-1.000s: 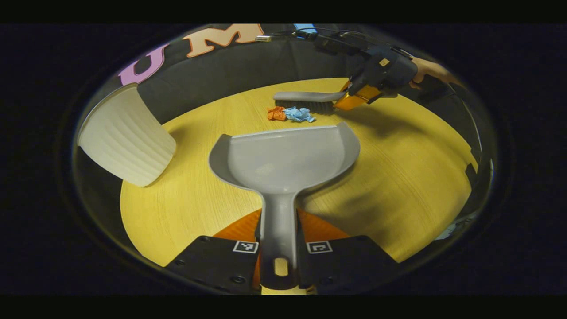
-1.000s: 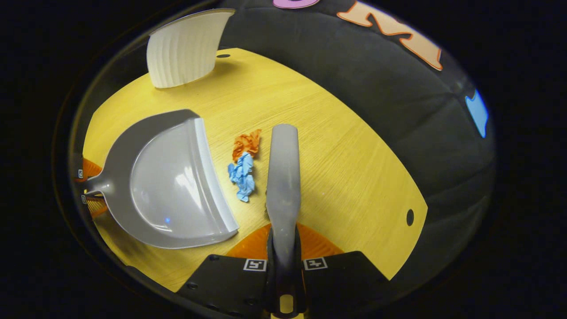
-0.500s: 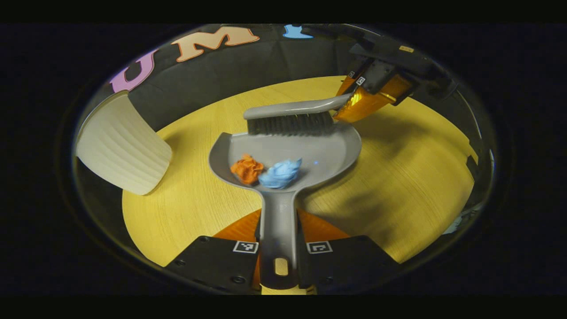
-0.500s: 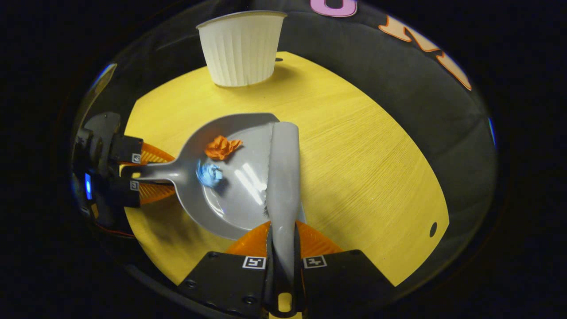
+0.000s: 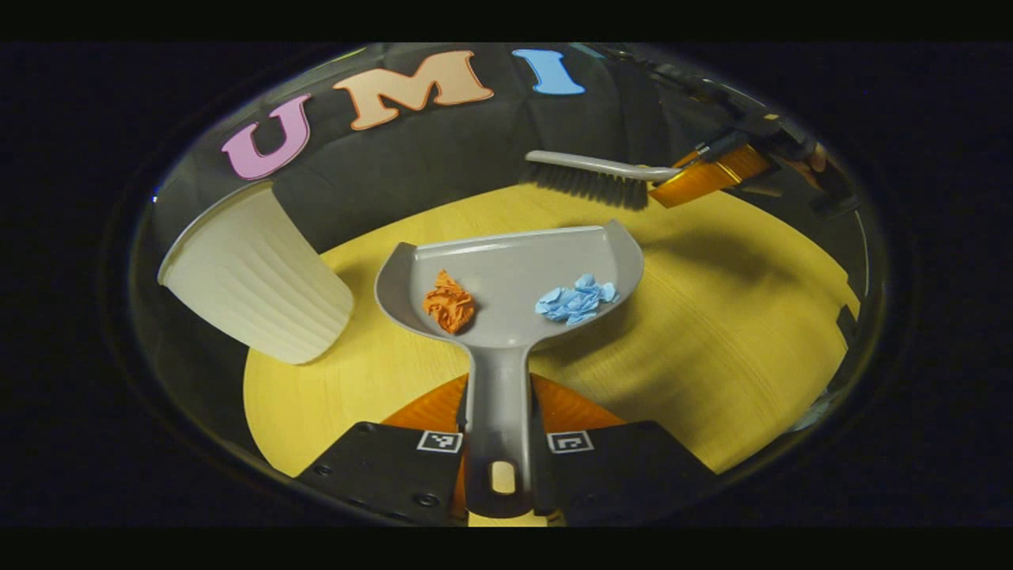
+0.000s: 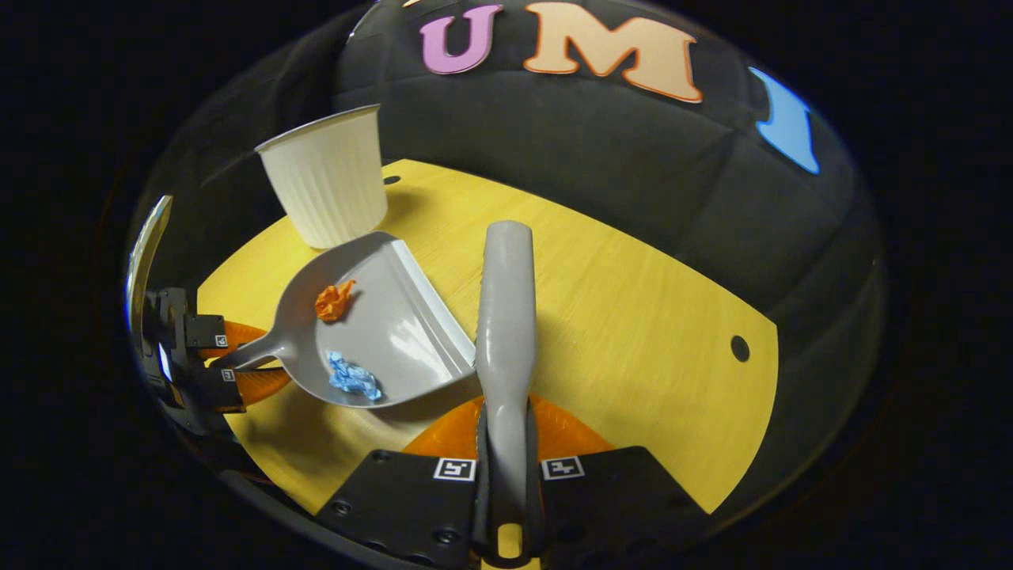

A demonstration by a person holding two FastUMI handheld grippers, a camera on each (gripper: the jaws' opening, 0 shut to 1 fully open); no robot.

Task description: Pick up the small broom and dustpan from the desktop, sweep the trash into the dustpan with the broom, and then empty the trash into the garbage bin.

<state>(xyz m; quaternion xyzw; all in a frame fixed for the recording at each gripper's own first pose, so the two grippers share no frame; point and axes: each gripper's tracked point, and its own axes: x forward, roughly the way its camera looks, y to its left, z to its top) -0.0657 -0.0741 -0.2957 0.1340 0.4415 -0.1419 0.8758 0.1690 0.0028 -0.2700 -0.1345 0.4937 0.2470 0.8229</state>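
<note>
My left gripper [image 5: 498, 439] is shut on the handle of the grey dustpan [image 5: 506, 265], which is lifted a little off the yellow desktop [image 5: 712, 332]. An orange paper scrap [image 5: 449, 301] and a blue paper scrap [image 5: 576, 299] lie inside the pan. My right gripper [image 6: 506, 467] is shut on the handle of the grey broom [image 6: 506, 317]. In the left gripper view the broom [image 5: 593, 178] hangs in the air beyond the pan's front lip, bristles down. In the right gripper view the dustpan [image 6: 396, 317] sits left of the broom, holding both scraps.
A white ribbed garbage bin [image 5: 253, 273] stands on the desktop left of the dustpan; in the right gripper view the bin [image 6: 328, 186] is behind the pan. A small hole [image 6: 740, 347] marks the desktop's right side. The black cloth wall rises behind the table.
The broom pushed both scraps into the dustpan, then lifted up and away from it. The dustpan has risen and tilted back, and the blue scrap slid to the pan's right side.
</note>
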